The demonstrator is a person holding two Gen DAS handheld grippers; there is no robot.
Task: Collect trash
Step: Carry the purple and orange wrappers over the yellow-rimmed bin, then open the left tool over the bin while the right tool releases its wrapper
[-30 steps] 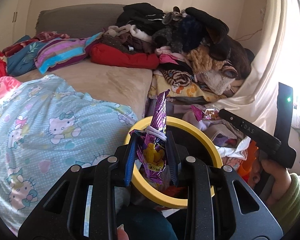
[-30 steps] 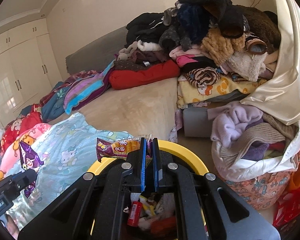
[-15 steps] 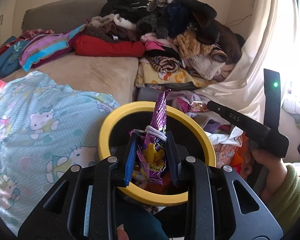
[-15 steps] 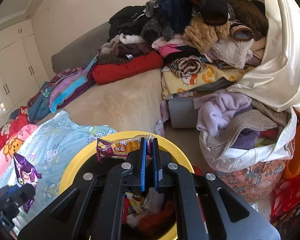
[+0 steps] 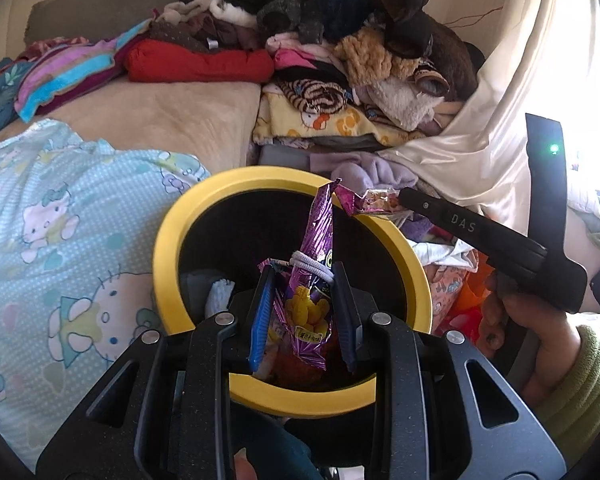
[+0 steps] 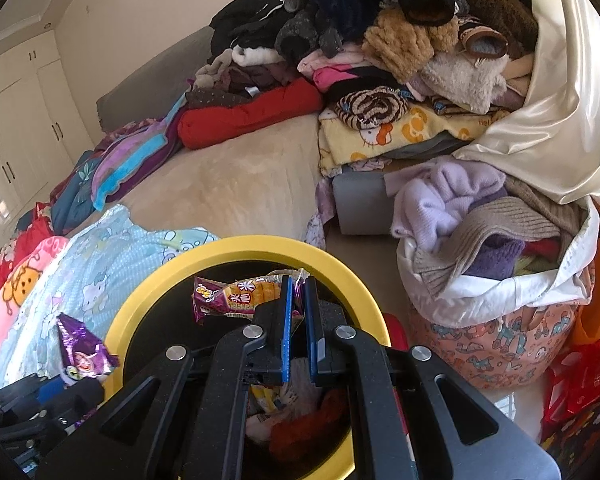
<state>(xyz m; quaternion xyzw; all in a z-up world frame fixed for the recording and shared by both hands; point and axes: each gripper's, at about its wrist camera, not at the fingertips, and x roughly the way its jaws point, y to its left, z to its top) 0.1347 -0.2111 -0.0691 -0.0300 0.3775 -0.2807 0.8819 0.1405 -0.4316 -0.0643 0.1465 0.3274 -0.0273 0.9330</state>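
Over the yellow-rimmed bin [image 5: 168,240], the left gripper [image 5: 302,312] clenches a purple snack wrapper [image 5: 312,300]; the right gripper [image 6: 296,328] pinches a bread wrapper [image 6: 236,298]. Release only once both hang inside the rim.

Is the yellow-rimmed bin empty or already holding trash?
Already holding trash. The right wrist view shows wrappers and crumpled scraps heaped inside the yellow-rimmed bin, beneath the right tool.

Glossy foil snack wrapper [image 5: 309,300], smooth yellow plastic bin rim [image 5: 168,240], satiny cream curtain [image 5: 492,140].
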